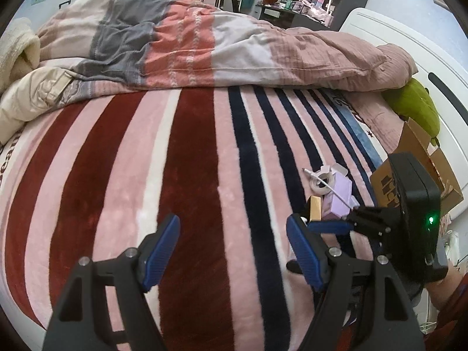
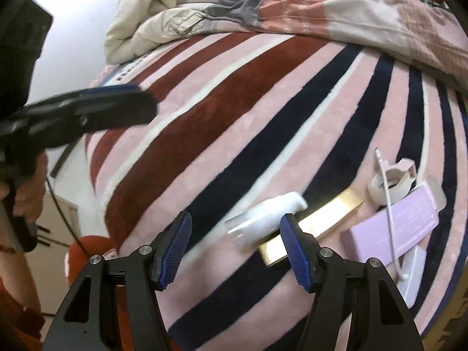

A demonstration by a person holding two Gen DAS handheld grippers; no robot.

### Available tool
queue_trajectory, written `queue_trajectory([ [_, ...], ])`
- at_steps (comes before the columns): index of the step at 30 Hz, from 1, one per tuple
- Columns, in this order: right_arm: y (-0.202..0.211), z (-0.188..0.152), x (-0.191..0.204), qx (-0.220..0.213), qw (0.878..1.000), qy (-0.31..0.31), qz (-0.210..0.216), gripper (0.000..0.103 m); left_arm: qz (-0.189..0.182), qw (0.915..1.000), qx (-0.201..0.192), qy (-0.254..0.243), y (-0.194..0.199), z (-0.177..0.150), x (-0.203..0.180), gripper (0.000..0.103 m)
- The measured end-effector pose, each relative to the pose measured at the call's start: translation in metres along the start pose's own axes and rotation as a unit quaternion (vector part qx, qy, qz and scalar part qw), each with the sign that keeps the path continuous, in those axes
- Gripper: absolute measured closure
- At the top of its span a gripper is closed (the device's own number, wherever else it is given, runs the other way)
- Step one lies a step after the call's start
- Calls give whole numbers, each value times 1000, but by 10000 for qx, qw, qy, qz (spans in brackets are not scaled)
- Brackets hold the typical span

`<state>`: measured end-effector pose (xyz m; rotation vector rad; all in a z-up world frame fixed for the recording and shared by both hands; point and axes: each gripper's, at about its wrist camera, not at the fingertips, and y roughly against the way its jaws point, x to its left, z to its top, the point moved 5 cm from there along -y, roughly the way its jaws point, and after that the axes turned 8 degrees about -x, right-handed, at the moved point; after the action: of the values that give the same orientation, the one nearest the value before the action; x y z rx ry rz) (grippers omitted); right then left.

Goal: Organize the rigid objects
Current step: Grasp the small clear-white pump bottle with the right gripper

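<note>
right wrist view: both grippers spread over the bed, nothing picked up

right wrist view has the right gripper with its blue pads spread apart and nothing pinched, just striped blanket between them. the pile of rigid stuff sits just past its right finger: one white plastic bottle-ish thing (blurry, can't say exactly what it is) lying right up by that fingertip, one gold box lying flat beside it and partly behind the finger, one lilac box further right, one roll of white tape up by the lilac box, and one thin white stick lying across the roll and the box. one more pale curved piece sits below the lilac box.

left wrist view: left gripper is spread too, pads empty, over the dark red and pink stripes. the pile is off to its right, near the other gripper. one open cardboard box sits at the bed's right edge, with one green plush behind it and a rumpled duvet across the far half.
</note>
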<state>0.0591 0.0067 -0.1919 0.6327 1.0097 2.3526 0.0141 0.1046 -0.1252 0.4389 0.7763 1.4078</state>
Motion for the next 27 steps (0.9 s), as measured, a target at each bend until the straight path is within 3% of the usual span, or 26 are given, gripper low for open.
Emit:
queue_trajectory([
  [7,-9,3,6,311,9970,667,-257,43,11,10000,-9,79,6,-6,5,31],
  [11,-18,-2,11,614,9938,906,171,40,1,9999,-55,100,12,-6,4,31],
  [13,-26,-5,5,839,9930,816,127,42,34,9999,-72,90,16,-6,4,31],
  [15,-24,-5,3,794,9939,754,145,42,54,9999,-76,60,19,-9,3,31],
  [17,-20,-7,4,735,9929,936,33,52,74,9999,-48,71,20,-10,4,31],
  [19,-16,-9,4,746,9921,1010,13,56,91,9999,-9,79,21,-12,4,31],
  [22,-7,-15,5,696,9919,1051,136,56,21,10000,7,66,21,-12,1,31],
  [27,6,-12,9,343,9920,1212,-104,56,-60,10000,61,27,23,-11,-11,31],
])
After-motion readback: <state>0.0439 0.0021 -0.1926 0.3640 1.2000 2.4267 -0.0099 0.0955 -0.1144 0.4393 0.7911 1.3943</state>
